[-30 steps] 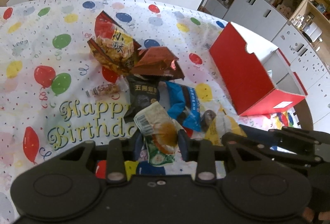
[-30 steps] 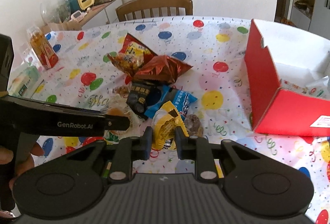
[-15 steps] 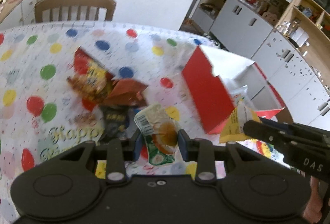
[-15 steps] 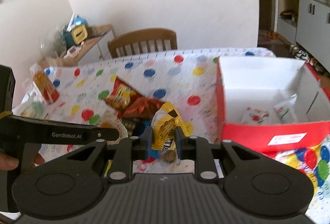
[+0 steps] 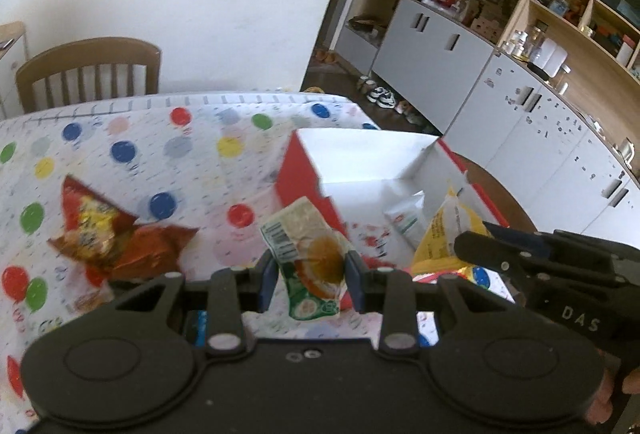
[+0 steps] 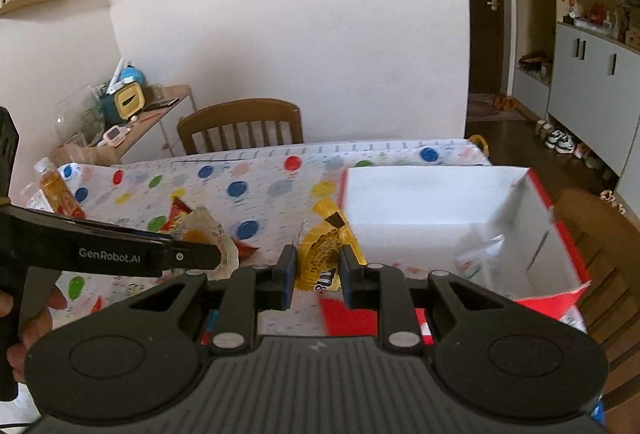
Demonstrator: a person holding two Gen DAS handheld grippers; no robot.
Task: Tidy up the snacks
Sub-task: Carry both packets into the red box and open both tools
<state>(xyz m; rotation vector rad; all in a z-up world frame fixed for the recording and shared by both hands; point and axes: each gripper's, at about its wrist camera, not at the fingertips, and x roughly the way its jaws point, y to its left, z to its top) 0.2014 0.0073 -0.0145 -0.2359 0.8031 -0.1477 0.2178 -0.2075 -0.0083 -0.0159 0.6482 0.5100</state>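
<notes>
While the left tool (image 5: 308, 276) clamps a green-and-orange snack packet (image 5: 310, 266) beside the red box (image 5: 298, 178), the right tool (image 6: 317, 268) pinches a yellow candy bag (image 6: 326, 254) at its rim. Two small white packets (image 5: 406, 220) lie inside the box.

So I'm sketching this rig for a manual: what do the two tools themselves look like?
Both are matte black plastic with round side discs and silver pivot screws. The left tool has blue finger pads and white "GenRobot.AI" lettering on its side. The right tool has a ribbed body and "DAS" on its side. Bare fingers, no cables visible.
</notes>
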